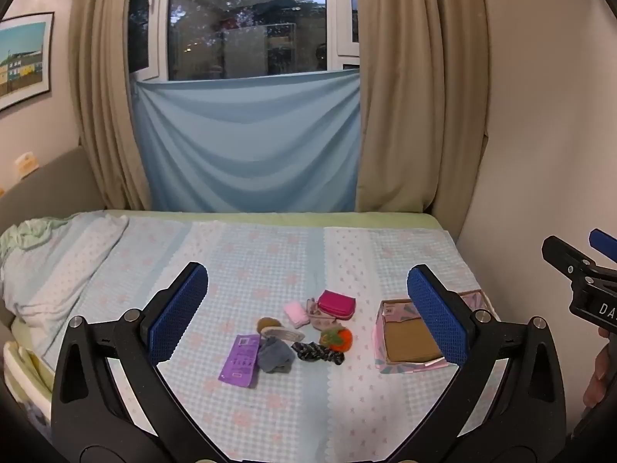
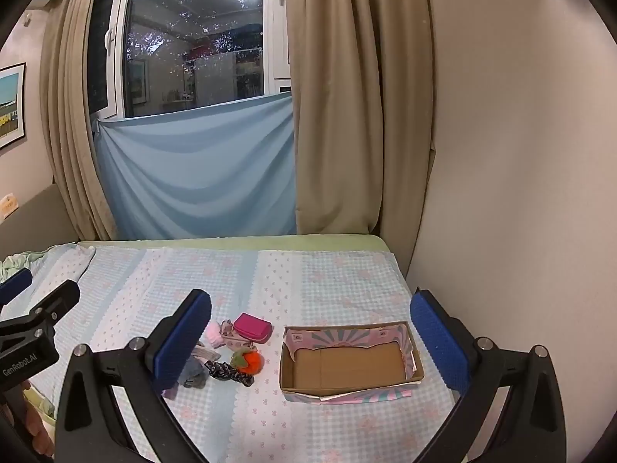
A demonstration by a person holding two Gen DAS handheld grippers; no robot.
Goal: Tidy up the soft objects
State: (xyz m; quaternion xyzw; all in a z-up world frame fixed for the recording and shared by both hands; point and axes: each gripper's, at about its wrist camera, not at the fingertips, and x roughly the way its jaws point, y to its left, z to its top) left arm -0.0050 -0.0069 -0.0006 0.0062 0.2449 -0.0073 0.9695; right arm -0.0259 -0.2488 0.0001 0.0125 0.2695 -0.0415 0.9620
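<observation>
A heap of small soft things lies mid-bed: a magenta pouch (image 1: 336,304), a pink cloth (image 1: 296,313), an orange plush fruit (image 1: 338,340), a black scrunchie (image 1: 317,352), a grey sock (image 1: 274,355), a purple packet (image 1: 240,360) and a brown ball (image 1: 268,323). To their right sits an open cardboard box (image 2: 349,360), bare inside. My left gripper (image 1: 308,316) hovers open above the heap, nothing between its fingers. My right gripper (image 2: 311,343) hangs open over the gap between heap and box, also holding nothing. The pouch (image 2: 252,327) and fruit (image 2: 248,362) show in the right wrist view too.
The bed (image 1: 270,254) has a light blue checked cover, with a pillow (image 1: 58,262) at the left. A wall (image 2: 520,193) borders the bed on the right, just past the box. Curtains (image 2: 339,115) and a blue sheet (image 1: 246,146) hang behind.
</observation>
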